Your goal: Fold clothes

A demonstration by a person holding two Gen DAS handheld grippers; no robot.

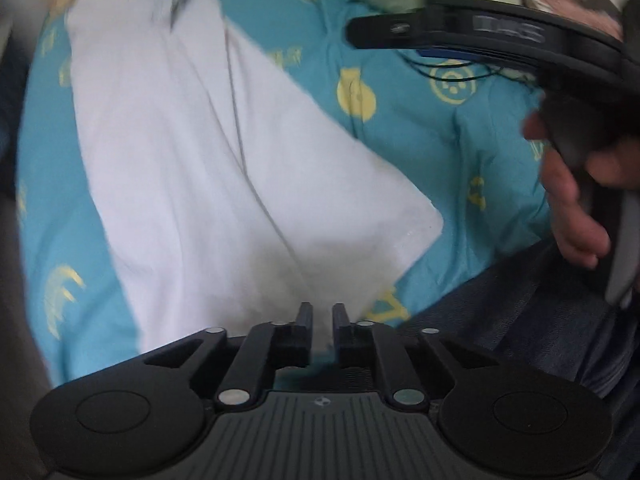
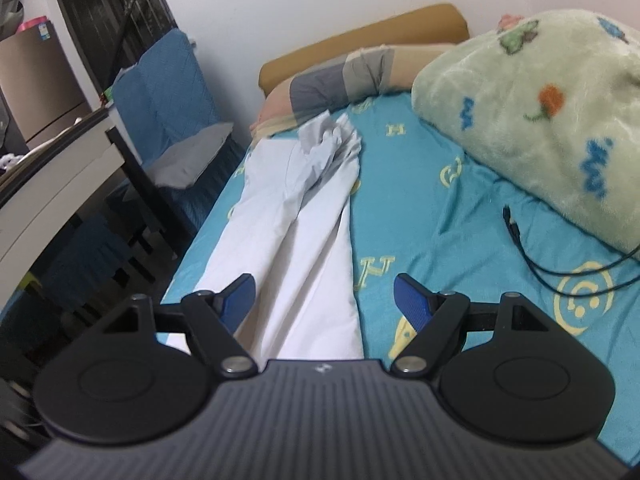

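Observation:
White trousers [image 1: 208,176] lie stretched out on the turquoise bedsheet [image 1: 420,128], legs toward me and waist far away. They also show in the right wrist view [image 2: 304,240]. My left gripper [image 1: 321,316] is shut on the near hem of the white trousers, jaws nearly together with fabric between them. My right gripper [image 2: 324,296] is open and empty, hovering above the near end of the trouser legs. Its body, held by a hand, shows in the left wrist view [image 1: 500,36] at the upper right.
A green plush blanket [image 2: 540,112] is heaped at the right of the bed. A black cable [image 2: 528,256] lies on the bedsheet [image 2: 440,216]. A pillow [image 2: 340,76] and tan headboard [image 2: 360,36] are at the far end. A blue-covered chair [image 2: 168,92] and desk [image 2: 60,168] stand left of the bed.

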